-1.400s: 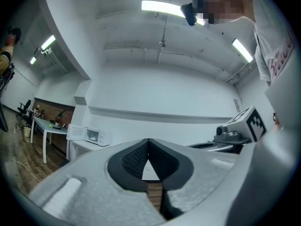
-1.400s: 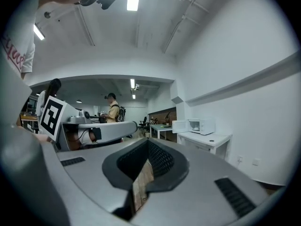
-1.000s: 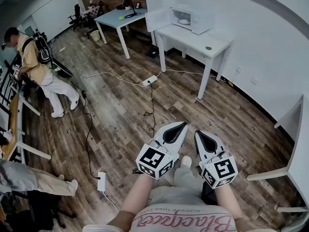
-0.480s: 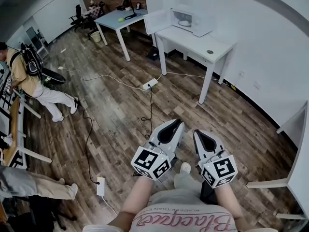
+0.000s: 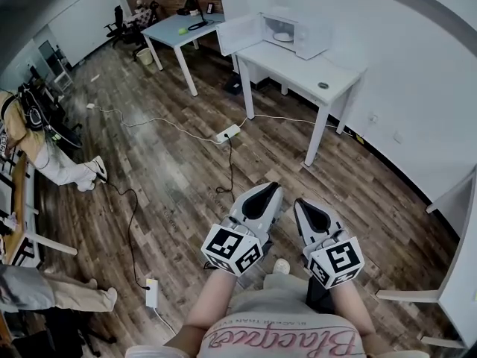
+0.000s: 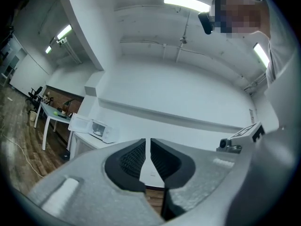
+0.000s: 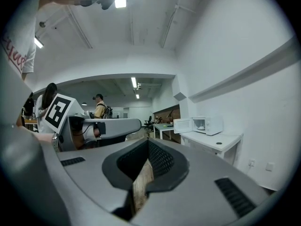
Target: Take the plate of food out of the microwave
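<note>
Nothing grasped yet. The left gripper (image 5: 271,189) was released: its jaws had just been opening, a narrow slit with nothing in it. The right gripper (image 5: 299,204) had its jaws clenched at the tips, empty. Both were held over the wood floor (image 5: 179,162), well apart from the target.

Risks, as judged:
- A power strip (image 5: 229,133) and its cable (image 5: 224,171) lay on the floor between the person and the desk (image 5: 298,69), so a foot could catch them.
- The microwave door (image 5: 238,32) stood open past the desk's far end, and a gripper coming in wide could knock it.
- A slit-wide left gripper and a closed right one couldn't take a rim, so they would shove the plate deeper.
- A pinch on one edge could tilt it and spill the food.

The plate (image 5: 283,34) sat inside the microwave (image 5: 302,36), which stood at the desk's far end by the wall. It looked pale, round and low against the white cavity. It was too small to tell what food it held.
</note>
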`<state>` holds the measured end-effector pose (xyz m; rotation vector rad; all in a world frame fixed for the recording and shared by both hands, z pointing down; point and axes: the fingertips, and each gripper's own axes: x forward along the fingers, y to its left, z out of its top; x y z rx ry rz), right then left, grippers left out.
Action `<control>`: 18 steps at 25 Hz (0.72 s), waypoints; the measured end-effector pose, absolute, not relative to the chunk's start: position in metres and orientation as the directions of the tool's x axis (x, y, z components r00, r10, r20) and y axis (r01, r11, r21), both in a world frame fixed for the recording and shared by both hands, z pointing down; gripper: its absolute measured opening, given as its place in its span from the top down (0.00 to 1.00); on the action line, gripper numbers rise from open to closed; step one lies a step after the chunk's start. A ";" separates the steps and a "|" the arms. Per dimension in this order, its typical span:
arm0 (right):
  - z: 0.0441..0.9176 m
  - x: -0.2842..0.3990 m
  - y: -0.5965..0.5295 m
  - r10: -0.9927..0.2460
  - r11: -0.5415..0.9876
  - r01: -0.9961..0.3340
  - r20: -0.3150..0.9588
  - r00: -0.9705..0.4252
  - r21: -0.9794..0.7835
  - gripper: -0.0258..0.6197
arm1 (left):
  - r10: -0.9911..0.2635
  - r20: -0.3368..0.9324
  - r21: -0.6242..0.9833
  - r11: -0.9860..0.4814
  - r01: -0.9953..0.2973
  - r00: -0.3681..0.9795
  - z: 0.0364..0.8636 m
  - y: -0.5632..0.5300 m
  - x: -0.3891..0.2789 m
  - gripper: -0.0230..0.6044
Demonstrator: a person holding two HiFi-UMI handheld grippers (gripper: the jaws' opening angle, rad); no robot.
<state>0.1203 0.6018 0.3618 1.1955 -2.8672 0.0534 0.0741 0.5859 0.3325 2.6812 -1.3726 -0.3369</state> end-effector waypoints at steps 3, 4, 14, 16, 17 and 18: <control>0.358 0.123 0.582 -0.703 0.710 -0.704 0.043 -0.710 -0.019 0.95 | -0.813 -0.134 0.179 -0.582 -0.793 0.567 0.332 0.567 0.081 0.90; 0.358 0.123 0.576 -0.700 0.713 -0.701 0.043 -0.713 -0.018 0.95 | -0.812 -0.130 0.171 -0.583 -0.794 0.569 0.332 0.561 0.083 0.90; 0.357 0.122 0.532 -0.666 0.745 -0.666 0.044 -0.744 0.030 0.95 | -0.832 -0.136 0.159 -0.554 -0.817 0.538 0.334 0.517 0.084 0.91; 0.358 0.123 0.529 -0.659 0.753 -0.658 0.049 -0.751 0.031 0.95 | -0.833 -0.142 0.175 -0.553 -0.815 0.535 0.334 0.513 0.085 0.92; 0.358 0.123 0.527 -0.655 0.756 -0.654 0.051 -0.754 0.028 0.95 | -0.833 -0.143 0.178 -0.553 -0.814 0.535 0.335 0.511 0.086 0.92; 0.359 0.124 0.525 -0.652 0.758 -0.651 0.051 -0.757 0.023 0.95 | -0.832 -0.143 0.178 -0.554 -0.813 0.536 0.336 0.510 0.088 0.93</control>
